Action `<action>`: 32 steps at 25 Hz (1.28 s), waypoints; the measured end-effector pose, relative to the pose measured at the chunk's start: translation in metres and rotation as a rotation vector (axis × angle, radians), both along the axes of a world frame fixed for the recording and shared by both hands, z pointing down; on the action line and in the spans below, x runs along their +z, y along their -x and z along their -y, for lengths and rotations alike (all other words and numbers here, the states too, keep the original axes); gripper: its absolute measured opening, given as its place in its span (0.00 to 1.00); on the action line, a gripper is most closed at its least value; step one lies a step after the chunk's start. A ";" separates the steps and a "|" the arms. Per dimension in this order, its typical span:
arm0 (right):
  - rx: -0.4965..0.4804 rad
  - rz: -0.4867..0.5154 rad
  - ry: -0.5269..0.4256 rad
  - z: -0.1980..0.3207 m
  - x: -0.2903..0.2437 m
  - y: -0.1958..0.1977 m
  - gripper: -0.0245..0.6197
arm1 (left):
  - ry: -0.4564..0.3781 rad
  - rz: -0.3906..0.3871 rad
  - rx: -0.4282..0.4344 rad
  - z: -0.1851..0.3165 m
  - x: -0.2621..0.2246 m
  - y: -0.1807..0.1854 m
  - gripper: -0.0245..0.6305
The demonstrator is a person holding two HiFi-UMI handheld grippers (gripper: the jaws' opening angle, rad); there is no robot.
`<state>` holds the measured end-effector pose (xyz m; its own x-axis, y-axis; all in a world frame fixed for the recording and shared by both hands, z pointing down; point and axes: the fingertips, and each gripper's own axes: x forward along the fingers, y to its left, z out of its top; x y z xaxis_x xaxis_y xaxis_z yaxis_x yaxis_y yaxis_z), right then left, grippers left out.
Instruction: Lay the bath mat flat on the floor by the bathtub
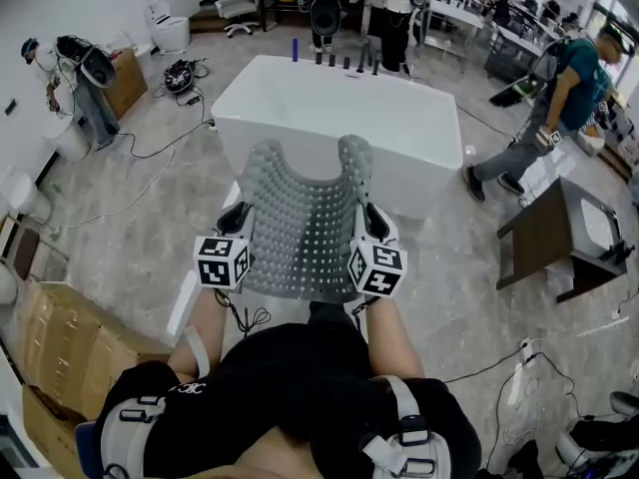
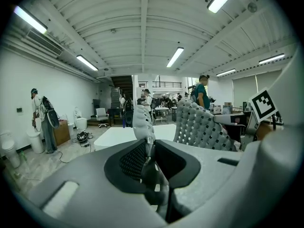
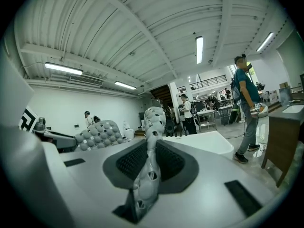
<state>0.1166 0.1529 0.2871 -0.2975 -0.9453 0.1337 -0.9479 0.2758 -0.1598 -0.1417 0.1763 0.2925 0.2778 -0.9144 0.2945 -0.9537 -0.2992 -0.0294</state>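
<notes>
My left gripper (image 1: 236, 221) and right gripper (image 1: 372, 222) each clamp 1 side edge of the mat (image 1: 305, 213), held up just before the tub (image 1: 300, 103).

White bathtub (image 1: 339, 118) on grey floor (image 1: 140, 238)

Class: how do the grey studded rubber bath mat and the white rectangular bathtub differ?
The grey studded rubber bath mat is holed and bumpy, the white rectangular bathtub smooth. The mat is held up, curling; the tub stands on the floor. The mat is narrower than the tub.
</notes>
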 end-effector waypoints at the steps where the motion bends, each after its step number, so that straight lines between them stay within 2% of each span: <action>1: -0.002 -0.004 0.000 0.017 0.003 0.000 0.13 | 0.002 0.001 -0.002 0.017 0.003 -0.001 0.13; 4: -0.002 -0.022 0.008 0.070 0.010 -0.003 0.13 | 0.016 0.017 -0.006 0.073 0.011 -0.003 0.13; 8: 0.023 -0.001 0.064 0.143 0.024 -0.012 0.13 | 0.057 0.030 -0.007 0.147 0.016 -0.003 0.13; 12: 0.017 0.003 0.084 0.208 0.028 -0.013 0.13 | 0.084 0.009 -0.021 0.217 0.020 -0.002 0.13; 19: 0.001 -0.056 0.166 0.310 0.044 -0.024 0.13 | 0.143 -0.020 -0.003 0.314 0.038 -0.024 0.13; 26: -0.024 -0.065 0.235 0.386 0.063 -0.018 0.12 | 0.207 -0.026 0.004 0.394 0.053 -0.018 0.13; 32: -0.010 -0.068 0.252 0.431 0.062 -0.003 0.12 | 0.221 -0.036 0.025 0.448 0.052 0.001 0.13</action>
